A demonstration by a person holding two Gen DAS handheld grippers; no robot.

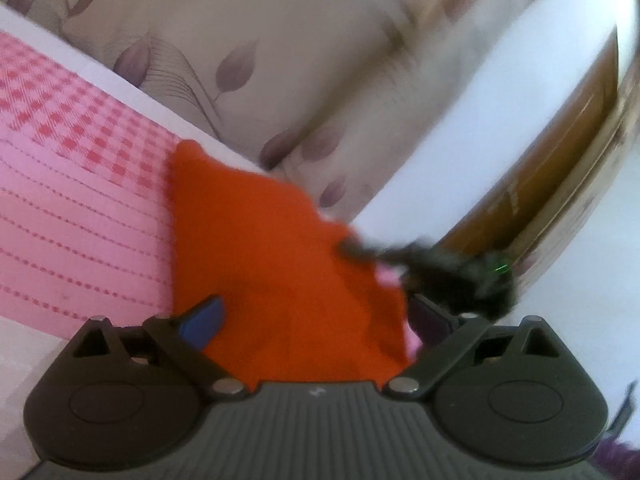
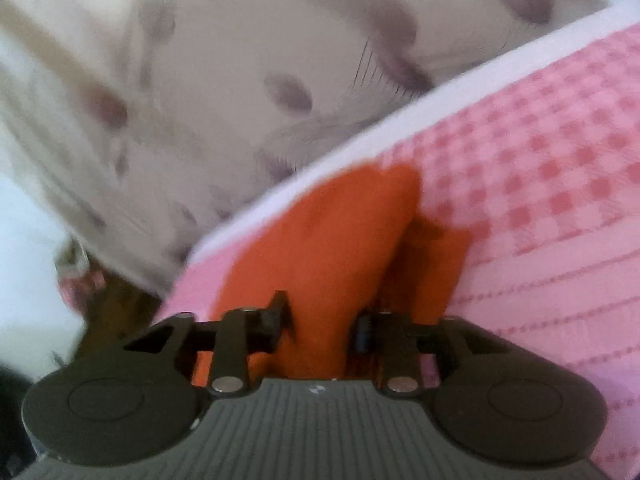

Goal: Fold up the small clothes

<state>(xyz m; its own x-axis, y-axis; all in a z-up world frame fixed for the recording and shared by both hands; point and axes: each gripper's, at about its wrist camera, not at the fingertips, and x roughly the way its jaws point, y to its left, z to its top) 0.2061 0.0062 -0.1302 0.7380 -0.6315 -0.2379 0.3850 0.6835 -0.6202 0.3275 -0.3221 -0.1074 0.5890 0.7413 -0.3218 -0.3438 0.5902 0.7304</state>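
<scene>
Matt orange knit cloth (image 1: 256, 248) on pink checked woven bedspread (image 1: 72, 168); glossy brown wooden frame (image 1: 560, 152).

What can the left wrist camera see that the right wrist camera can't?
Only the left wrist view shows the other gripper, blurred, at the cloth's right edge, a brown wooden frame, and its own wide-open gripper. Only the right wrist view shows a raised fold in the cloth between its own fingers. Both show the orange cloth, the pink checked cover and leaf-patterned fabric.
</scene>
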